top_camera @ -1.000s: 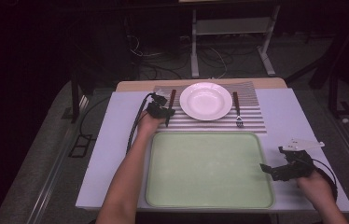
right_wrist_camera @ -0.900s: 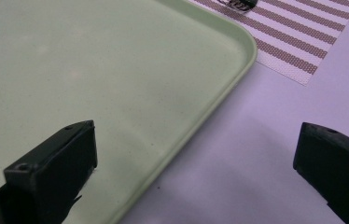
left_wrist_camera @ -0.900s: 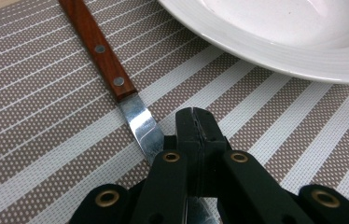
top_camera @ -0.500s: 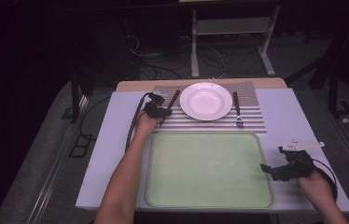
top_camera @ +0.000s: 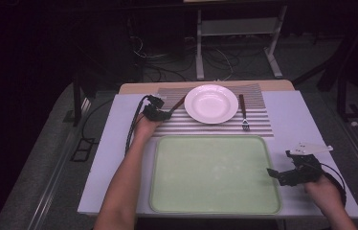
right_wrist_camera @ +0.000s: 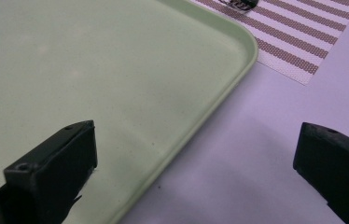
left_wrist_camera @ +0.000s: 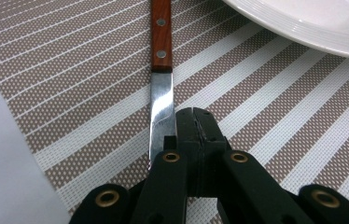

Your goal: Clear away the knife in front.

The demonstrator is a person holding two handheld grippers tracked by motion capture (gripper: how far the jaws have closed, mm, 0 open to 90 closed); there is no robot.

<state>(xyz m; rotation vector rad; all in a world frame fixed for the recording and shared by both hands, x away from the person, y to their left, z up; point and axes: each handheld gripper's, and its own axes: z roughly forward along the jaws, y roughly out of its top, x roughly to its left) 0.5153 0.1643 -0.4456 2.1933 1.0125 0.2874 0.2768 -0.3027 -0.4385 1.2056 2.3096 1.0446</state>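
– Wood-handled knife [left_wrist_camera: 161, 70]: red-brown grip with two metal rivets and a plain steel blade, no writing readable on it.
– Where is it from the left gripper [left_wrist_camera: 196, 123]?
– Just ahead, lying flat on the striped placemat [left_wrist_camera: 70, 93]. The blade runs along the closed jaws' left side; nothing between them. White plate [left_wrist_camera: 312, 23] lies ahead to the right.
– And the right gripper [right_wrist_camera: 196, 158]?
– Jaws wide apart, straddling the green tray's [right_wrist_camera: 219, 107] rim.

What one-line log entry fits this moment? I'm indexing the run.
left gripper: shut beside blade of wooden-handled steel knife, on striped placemat | right gripper: open, astride rim of pale green tray
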